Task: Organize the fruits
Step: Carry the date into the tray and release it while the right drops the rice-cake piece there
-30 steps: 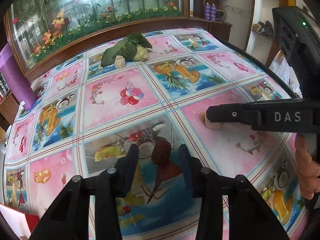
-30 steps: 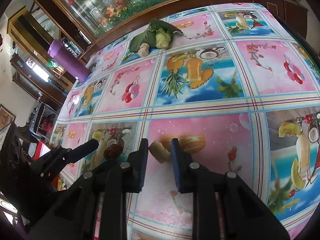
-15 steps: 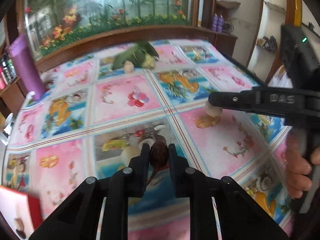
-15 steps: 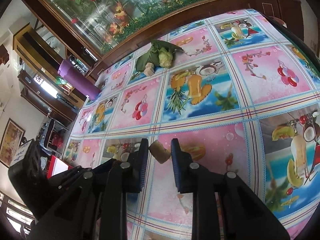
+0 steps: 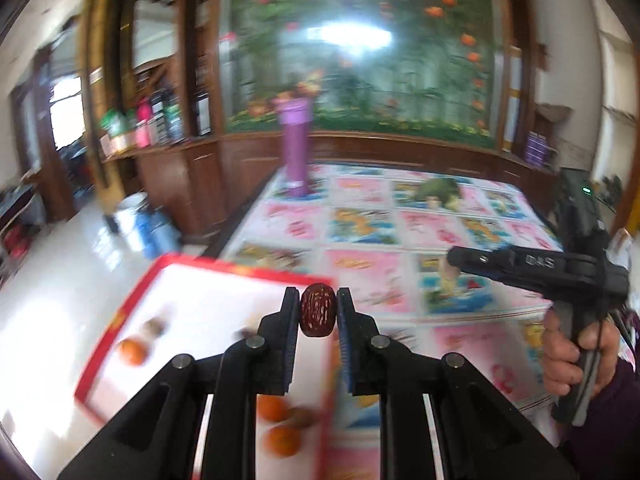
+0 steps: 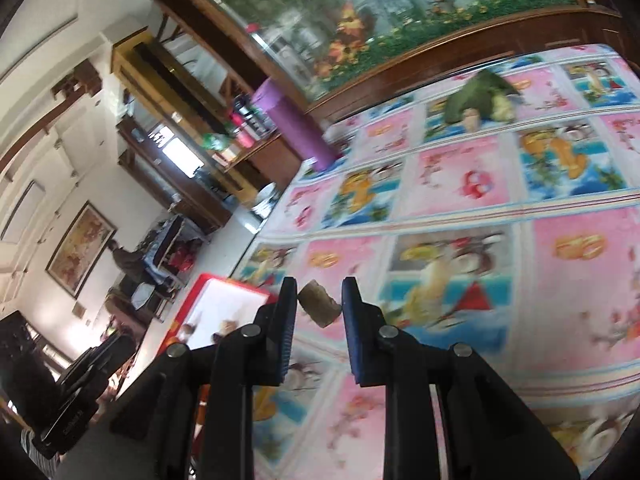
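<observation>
My left gripper (image 5: 318, 314) is shut on a dark red date (image 5: 318, 315) and holds it in the air above the right edge of a white tray with a red rim (image 5: 120, 316). Several oranges (image 5: 134, 351) and small brownish fruits lie in the tray. My right gripper (image 6: 319, 308) is shut on a small tan, ginger-like piece (image 6: 320, 309), held above the patterned tablecloth (image 6: 460, 184). The tray also shows in the right wrist view (image 6: 224, 304), to the left of the right gripper. The right gripper shows in the left wrist view (image 5: 520, 266), to the right.
A purple cylinder (image 5: 296, 148) stands at the table's far left corner. A green leafy pile with pale pieces (image 5: 438, 192) lies at the far side of the table. The table's left edge drops to a white floor with buckets (image 5: 144, 224).
Both grippers have lifted off the table and swung left toward the tray, each carrying its piece. The left gripper closed on the date about half a second ago.
</observation>
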The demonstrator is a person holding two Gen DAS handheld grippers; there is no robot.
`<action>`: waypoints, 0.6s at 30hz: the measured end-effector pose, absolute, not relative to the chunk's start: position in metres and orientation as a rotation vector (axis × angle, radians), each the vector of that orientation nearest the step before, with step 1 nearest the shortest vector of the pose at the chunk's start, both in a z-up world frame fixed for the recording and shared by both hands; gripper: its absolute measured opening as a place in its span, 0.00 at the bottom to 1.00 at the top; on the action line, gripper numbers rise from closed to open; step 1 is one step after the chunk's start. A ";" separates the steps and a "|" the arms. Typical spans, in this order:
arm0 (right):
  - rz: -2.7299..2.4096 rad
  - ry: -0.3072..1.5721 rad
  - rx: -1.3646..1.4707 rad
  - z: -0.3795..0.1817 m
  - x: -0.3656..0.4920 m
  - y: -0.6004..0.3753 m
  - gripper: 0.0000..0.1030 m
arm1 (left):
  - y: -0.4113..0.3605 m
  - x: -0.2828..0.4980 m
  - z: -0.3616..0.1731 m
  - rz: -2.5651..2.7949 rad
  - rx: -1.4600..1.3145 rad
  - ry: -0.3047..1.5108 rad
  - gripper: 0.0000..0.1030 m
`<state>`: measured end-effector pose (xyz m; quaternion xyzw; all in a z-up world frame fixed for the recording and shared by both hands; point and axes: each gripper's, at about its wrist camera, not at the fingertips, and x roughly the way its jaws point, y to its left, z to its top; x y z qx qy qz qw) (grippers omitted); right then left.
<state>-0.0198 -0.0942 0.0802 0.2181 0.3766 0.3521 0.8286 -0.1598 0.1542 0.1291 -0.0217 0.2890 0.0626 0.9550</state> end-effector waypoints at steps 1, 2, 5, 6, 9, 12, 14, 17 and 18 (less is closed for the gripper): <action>0.794 0.813 0.450 0.081 -0.028 -0.072 0.24 | 0.172 -0.166 0.126 0.170 -0.066 0.594 0.16; 0.838 0.832 0.436 0.083 -0.035 -0.048 0.24 | 0.190 -0.174 0.124 0.214 -0.085 0.596 0.16; 0.943 0.874 0.366 0.088 -0.053 0.017 0.24 | 0.233 -0.192 0.113 0.332 -0.115 0.610 0.16; 0.957 0.874 0.320 0.091 -0.059 0.038 0.24 | 0.243 -0.195 0.108 0.359 -0.123 0.618 0.16; 0.984 0.891 0.218 0.094 -0.073 0.090 0.24 | 0.265 -0.197 0.089 0.390 -0.168 0.657 0.16; 0.999 0.921 0.148 0.086 -0.084 0.130 0.24 | 0.276 -0.195 0.071 0.382 -0.189 0.688 0.16; 0.991 0.950 0.116 0.077 -0.088 0.149 0.24 | 0.278 -0.192 0.064 0.380 -0.186 0.703 0.16; 0.969 0.980 0.066 0.062 -0.094 0.171 0.24 | 0.282 -0.190 0.059 0.374 -0.183 0.705 0.16; 0.958 0.991 0.048 0.057 -0.094 0.178 0.24 | 0.284 -0.190 0.057 0.377 -0.178 0.707 0.16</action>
